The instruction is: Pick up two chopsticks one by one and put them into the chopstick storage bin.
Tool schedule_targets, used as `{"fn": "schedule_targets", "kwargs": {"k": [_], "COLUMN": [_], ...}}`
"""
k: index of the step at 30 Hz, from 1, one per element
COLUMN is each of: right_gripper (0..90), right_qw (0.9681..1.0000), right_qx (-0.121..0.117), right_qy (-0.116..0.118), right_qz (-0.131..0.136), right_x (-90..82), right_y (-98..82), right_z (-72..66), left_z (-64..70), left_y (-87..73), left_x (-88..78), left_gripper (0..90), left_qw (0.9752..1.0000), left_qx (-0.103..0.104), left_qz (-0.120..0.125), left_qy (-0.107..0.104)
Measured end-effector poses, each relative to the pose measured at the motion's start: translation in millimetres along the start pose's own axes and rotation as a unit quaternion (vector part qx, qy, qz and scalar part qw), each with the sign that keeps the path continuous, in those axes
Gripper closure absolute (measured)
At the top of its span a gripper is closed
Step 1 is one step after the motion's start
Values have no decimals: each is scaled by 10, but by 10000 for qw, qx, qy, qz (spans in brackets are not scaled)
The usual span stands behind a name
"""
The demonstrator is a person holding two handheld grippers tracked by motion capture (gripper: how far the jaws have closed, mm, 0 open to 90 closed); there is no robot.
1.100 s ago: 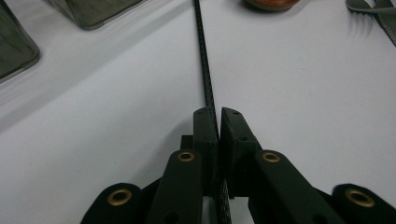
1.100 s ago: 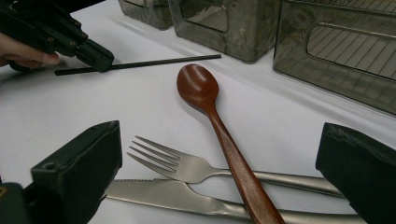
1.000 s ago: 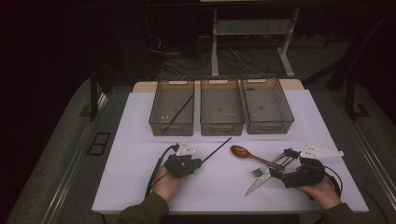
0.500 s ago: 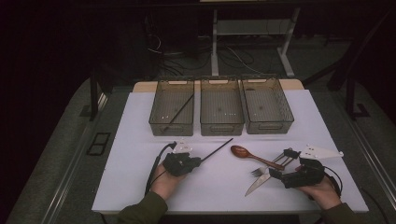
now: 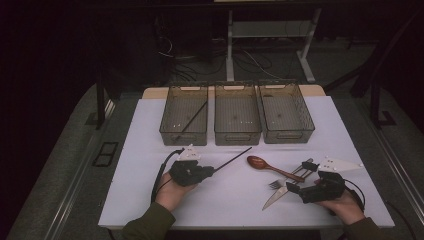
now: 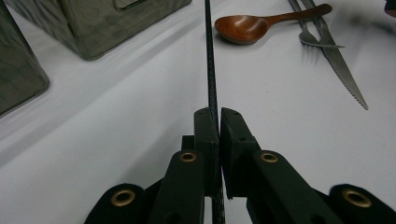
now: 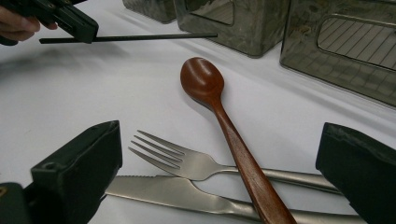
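Both grippers, left [image 5: 212, 171] and right [image 5: 291, 189], are black, with brass-ringed holes by the jaws. Each has a white pointy plate and a black cable. The sleeves are olive green.

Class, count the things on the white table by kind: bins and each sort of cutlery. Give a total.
Bins: 3
Chopsticks: 2 (one held in the left gripper, one in the left bin)
Spoon: 1
Fork: 1
Knife: 1
Total: 8
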State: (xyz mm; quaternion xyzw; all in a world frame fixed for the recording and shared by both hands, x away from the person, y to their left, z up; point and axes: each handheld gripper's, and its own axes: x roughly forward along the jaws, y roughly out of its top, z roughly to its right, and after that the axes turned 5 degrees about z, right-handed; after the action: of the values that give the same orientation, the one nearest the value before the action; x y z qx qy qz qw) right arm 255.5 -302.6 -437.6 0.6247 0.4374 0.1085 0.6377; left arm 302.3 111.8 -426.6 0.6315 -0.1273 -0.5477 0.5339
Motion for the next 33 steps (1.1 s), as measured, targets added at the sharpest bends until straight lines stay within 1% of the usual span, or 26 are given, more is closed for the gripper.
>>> {"fn": "schedule_targets", "kwargs": {"k": [3,9,18,23,25,30,33], "right_gripper": [0,0,0,0,0,0,0], "right_qw": [10000,10000,10000,10000,10000,10000,10000], "right_qx": [-25,-1,8,22,24,13,39], "right_qy": [10,10,7,20,21,33,30], "right_qz": [-33,-47,-61,-58,-57,-53,-49], "right_x": [6,11,20,24,23,26,24], "right_y": [-3,-6,-8,-7,-7,-6,-5], "right_z": [-3,-7,-7,-5,-6,-7,-8], "left_z": [4,-15,-72,-100,-111,-160,-199], "left_y": [23,63,154,203,225,304,347], "left_x": [-29,-93,-226,-252,-260,-298,-319], "left_gripper": [850,850,849,850,849,850,850], "left_qw": [10000,9998,9996,9996,9996,9998,9998], "left_qx": [30,115,94,55,85,132,140], "left_qz": [-3,-27,60,19,-2,37,84], "left_qy": [-43,-154,-267,-265,-252,-157,-136]}}
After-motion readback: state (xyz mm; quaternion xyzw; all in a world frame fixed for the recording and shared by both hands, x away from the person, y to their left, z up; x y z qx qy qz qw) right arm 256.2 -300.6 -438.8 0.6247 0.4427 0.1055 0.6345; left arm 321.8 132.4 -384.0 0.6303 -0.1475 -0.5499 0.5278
